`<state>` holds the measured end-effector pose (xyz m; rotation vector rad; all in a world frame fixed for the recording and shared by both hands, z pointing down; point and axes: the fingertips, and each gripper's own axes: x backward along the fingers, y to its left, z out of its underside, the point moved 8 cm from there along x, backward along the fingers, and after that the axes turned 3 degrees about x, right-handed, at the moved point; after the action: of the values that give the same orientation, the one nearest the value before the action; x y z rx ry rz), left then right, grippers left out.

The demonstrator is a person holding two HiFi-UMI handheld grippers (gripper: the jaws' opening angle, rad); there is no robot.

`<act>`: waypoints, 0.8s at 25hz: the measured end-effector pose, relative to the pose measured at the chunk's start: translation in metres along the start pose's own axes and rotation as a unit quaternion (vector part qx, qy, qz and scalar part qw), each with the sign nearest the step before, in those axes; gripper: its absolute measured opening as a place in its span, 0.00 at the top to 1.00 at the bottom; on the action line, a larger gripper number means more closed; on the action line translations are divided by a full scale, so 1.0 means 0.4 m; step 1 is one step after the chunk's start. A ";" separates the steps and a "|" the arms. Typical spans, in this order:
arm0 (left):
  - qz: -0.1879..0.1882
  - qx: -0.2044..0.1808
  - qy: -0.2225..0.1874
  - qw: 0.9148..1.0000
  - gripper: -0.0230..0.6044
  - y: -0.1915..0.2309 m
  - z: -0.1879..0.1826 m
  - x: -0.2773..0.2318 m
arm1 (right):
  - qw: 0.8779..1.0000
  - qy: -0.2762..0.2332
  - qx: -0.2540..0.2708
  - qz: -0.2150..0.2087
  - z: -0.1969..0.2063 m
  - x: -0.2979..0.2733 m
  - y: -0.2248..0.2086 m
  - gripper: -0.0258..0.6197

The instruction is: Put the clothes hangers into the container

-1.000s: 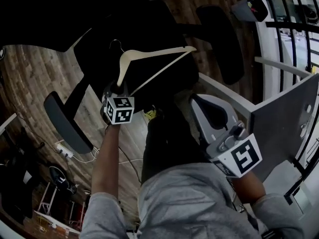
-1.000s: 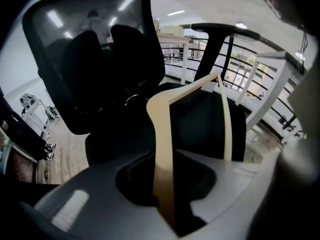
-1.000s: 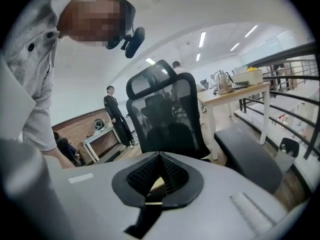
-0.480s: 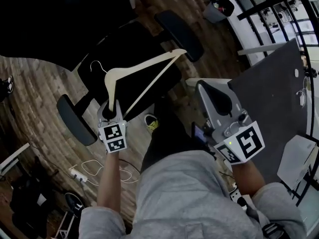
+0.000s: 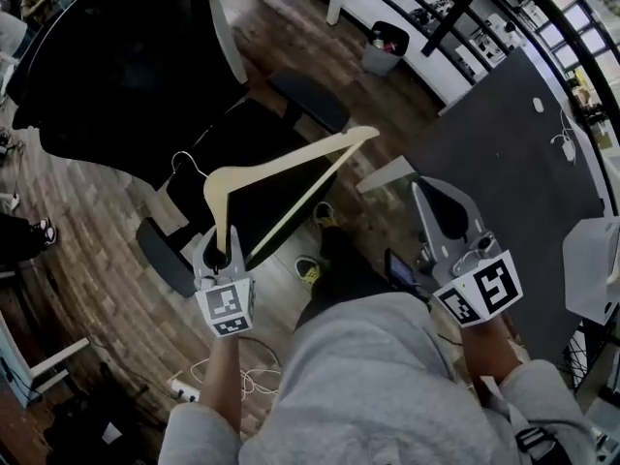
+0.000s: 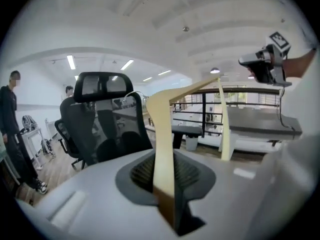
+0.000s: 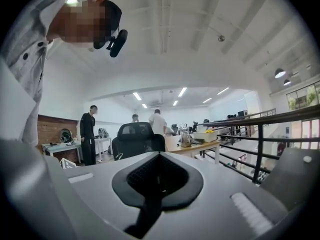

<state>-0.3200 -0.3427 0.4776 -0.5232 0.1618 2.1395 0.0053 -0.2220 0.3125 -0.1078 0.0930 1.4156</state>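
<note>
Dim head view, fisheye-warped edges, ceiling striplights

Wood-plank floor (image 5: 87, 279) far below. Black mesh office chair (image 5: 126, 66) straight ahead of left gripper (image 5: 223, 252). Dark grey desk top (image 5: 504, 153) just right of right gripper (image 5: 433, 190); small bin (image 5: 386, 46) beyond it. Black railing (image 7: 259, 154) to its right. White ceiling (image 7: 165, 44), strip lights (image 7: 137, 96) far ahead.

Pale wooden hanger (image 5: 281, 160), tilted, end clamped
</note>
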 end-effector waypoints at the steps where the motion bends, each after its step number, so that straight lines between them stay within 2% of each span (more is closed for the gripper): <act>1: 0.006 -0.005 -0.011 1.000 0.85 -0.009 -0.024 0.007 | 1.000 -0.003 0.003 0.010 -0.012 0.022 -0.009 0.96; 3: 0.021 -0.013 -0.032 0.999 0.85 -0.042 -0.067 0.016 | 0.999 -0.008 0.011 0.030 -0.033 0.067 -0.032 0.96; 6: 0.064 -0.024 -0.057 0.996 0.85 -0.127 -0.122 0.008 | 0.997 -0.017 0.024 0.074 -0.057 0.156 -0.075 0.96; 10: 0.132 -0.053 -0.089 0.986 0.85 -0.257 -0.194 -0.020 | 0.988 -0.034 0.033 0.145 -0.073 0.300 -0.128 0.96; 13: 0.174 -0.074 -0.106 0.976 0.85 -0.378 -0.254 -0.037 | 0.981 -0.041 0.040 0.185 -0.076 0.420 -0.186 0.96; 16: 0.218 -0.085 -0.116 0.965 0.85 -0.546 -0.303 -0.047 | 0.973 -0.045 0.041 0.224 -0.069 0.571 -0.263 0.96; 18: 0.250 -0.102 -0.124 0.955 0.85 -0.680 -0.333 -0.056 | 0.965 -0.049 0.041 0.254 -0.059 0.681 -0.310 0.96; 20: 0.287 -0.122 -0.137 0.940 0.85 -0.825 -0.364 -0.065 | 0.955 -0.055 0.039 0.288 -0.041 0.795 -0.353 0.96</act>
<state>0.0040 -0.2131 0.3827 -0.3347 -0.1286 2.8028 0.1934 0.0659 0.2581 0.0722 0.0920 1.9946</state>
